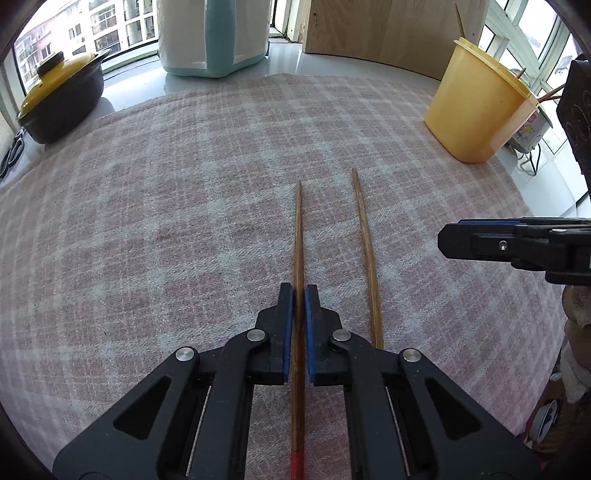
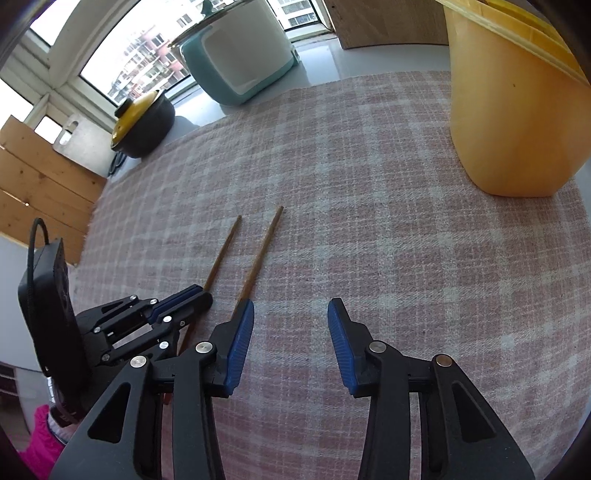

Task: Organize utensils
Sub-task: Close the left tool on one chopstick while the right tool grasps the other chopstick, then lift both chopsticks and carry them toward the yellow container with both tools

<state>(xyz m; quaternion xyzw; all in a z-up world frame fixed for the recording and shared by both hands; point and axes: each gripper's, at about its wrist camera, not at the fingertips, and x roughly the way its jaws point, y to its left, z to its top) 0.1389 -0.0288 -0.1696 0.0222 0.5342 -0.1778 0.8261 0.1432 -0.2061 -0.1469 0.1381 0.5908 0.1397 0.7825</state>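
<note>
Two wooden chopsticks lie side by side on the pink checked cloth (image 1: 147, 221). My left gripper (image 1: 299, 290) is shut on the left chopstick (image 1: 297, 236), which has a red end near the camera. The second chopstick (image 1: 364, 243) lies free just to its right. In the right wrist view both chopsticks show, the left one (image 2: 223, 251) and the right one (image 2: 264, 247), with my left gripper (image 2: 201, 293) on the left one. My right gripper (image 2: 291, 310) is open and empty, to the right of the chopsticks. A yellow utensil holder (image 1: 476, 107) stands at the far right, also in the right wrist view (image 2: 517, 110).
A black pot with a yellow lid (image 1: 62, 99) stands at the far left. A white and teal appliance (image 1: 214, 37) and a wooden board (image 1: 380, 29) stand at the back by the window. The cloth's edge drops off at the right.
</note>
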